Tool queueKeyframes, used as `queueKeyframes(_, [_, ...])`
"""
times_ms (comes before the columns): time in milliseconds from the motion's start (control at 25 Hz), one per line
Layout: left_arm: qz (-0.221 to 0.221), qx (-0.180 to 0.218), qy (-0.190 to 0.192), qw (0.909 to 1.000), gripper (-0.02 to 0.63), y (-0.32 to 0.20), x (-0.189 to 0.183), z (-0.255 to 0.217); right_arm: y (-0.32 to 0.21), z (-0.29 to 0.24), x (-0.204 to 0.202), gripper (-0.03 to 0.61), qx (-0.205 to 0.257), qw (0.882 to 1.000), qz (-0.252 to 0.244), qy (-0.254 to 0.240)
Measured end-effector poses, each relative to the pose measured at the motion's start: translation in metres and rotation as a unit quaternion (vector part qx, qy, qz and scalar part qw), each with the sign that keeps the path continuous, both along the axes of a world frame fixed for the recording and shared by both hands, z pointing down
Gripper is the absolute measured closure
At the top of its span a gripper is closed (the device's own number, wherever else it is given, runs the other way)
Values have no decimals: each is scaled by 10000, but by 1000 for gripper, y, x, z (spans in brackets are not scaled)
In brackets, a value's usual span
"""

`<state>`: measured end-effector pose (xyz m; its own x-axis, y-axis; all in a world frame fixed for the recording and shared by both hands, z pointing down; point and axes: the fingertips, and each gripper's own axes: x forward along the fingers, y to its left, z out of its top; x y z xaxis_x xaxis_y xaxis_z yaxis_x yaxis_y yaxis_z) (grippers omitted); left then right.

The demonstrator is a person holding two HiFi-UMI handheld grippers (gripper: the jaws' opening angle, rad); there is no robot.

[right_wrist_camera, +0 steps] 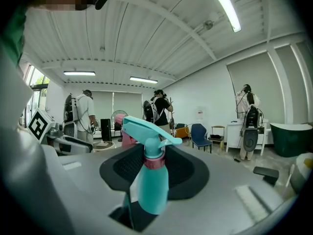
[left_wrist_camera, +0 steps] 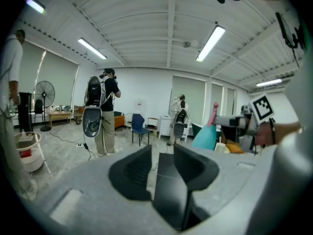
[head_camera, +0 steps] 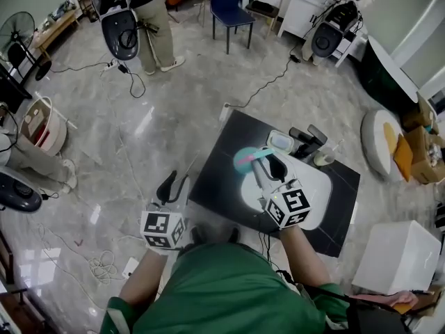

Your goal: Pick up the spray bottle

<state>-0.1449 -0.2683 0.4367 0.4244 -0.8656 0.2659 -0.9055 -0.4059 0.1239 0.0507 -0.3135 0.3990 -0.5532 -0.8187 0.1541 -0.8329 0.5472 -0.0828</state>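
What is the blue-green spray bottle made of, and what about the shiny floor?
The spray bottle looks like smooth plastic: even teal colour, a moulded trigger, a pink collar. The floor is probably polished stone or tile: it has grey veins and glossy light reflections.

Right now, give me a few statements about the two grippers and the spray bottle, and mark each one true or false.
1. The right gripper has the spray bottle between its fingers. True.
2. The left gripper is clamped on a second bottle. False: its fingers stand apart with nothing between them.
3. The spray bottle is red all over. False: it is teal, with a pink collar at the neck.
4. A blue chair stands at the far side of the room. True.
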Motion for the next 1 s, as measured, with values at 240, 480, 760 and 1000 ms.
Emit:
queueKeyframes(240, [41, 105, 28, 9999, 479, -4, 5, -8, 4, -26, 6, 443, 209, 9996, 41, -165])
queueKeyframes(480, [5, 161, 69, 9998, 482, -16, 1, -13, 3, -30, 14, 443, 230, 9994, 195, -195])
queueKeyframes(760, [117, 113, 99, 9998, 483, -27, 8, -9, 1, -28, 18, 443, 291, 9993, 172, -176])
queueKeyframes(1000, [203, 98, 92, 9997, 485, -36, 13, -6, -4, -24, 23, 443, 206, 9991, 263, -244])
